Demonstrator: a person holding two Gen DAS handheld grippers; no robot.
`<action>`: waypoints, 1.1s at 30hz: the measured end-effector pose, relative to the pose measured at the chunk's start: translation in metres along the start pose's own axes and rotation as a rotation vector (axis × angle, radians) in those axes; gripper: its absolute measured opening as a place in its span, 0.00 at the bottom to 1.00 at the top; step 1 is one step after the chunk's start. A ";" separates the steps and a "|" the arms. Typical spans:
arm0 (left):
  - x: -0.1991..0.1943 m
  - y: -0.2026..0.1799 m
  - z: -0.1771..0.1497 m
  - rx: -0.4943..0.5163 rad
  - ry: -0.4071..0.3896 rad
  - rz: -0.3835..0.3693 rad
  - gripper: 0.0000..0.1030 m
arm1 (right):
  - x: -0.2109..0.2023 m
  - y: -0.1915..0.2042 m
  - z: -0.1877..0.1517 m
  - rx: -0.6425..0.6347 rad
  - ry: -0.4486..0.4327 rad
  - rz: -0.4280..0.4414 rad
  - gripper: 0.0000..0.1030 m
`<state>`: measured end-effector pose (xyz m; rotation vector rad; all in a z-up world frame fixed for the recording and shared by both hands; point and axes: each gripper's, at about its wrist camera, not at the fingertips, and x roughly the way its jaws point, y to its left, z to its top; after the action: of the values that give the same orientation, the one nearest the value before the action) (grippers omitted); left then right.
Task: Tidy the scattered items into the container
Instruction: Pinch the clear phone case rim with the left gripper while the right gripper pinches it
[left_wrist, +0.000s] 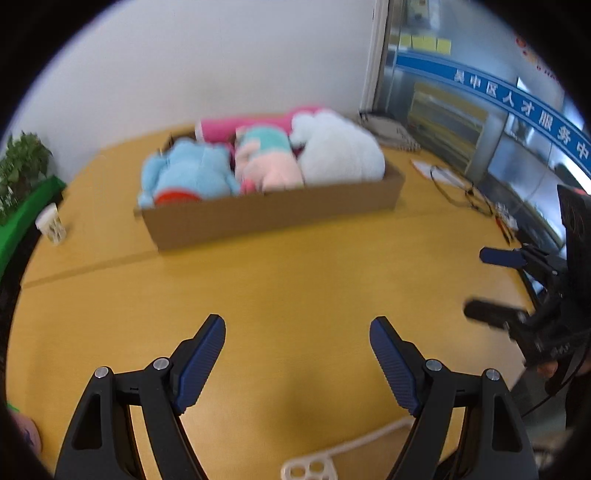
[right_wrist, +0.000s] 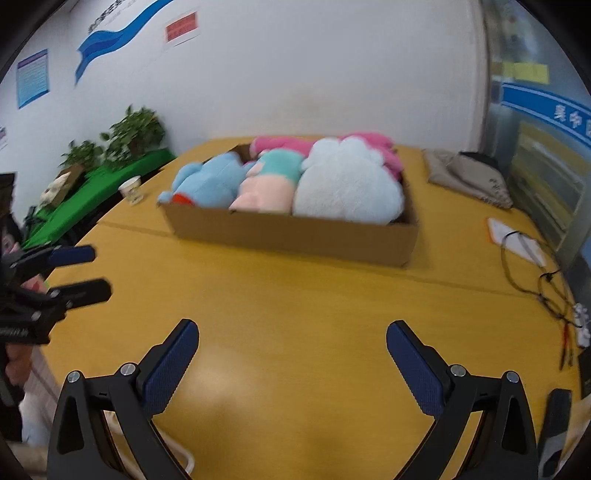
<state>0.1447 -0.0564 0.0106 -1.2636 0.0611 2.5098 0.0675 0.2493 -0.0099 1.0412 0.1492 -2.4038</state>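
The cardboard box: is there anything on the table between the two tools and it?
Nothing visible does. Bare table lies between the open left tool and the cardboard box, and likewise ahead of the open right tool. The paper cup and the cables lie off to the sides.

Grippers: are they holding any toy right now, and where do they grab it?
No. The left gripper and right gripper are both open and empty; the toys lie in the box.

Motion blur is smearing the plush toys (left_wrist: 258, 162) in the cardboard box (left_wrist: 269, 218), hiding their faces. The frame edge is cutting off a white cord (left_wrist: 332, 454) on the surface (left_wrist: 295, 280).
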 end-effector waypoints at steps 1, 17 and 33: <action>0.005 0.004 -0.009 -0.004 0.038 -0.020 0.78 | 0.005 0.007 -0.017 -0.029 0.043 0.069 1.00; 0.042 0.020 -0.088 0.059 0.376 -0.071 0.22 | 0.055 0.084 -0.104 -0.330 0.310 0.175 0.52; 0.022 0.010 0.007 0.086 0.171 -0.091 0.07 | 0.049 0.052 -0.045 -0.252 0.212 0.088 0.11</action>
<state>0.1241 -0.0586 -0.0041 -1.4099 0.1469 2.2936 0.0939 0.1977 -0.0707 1.1532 0.4579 -2.1266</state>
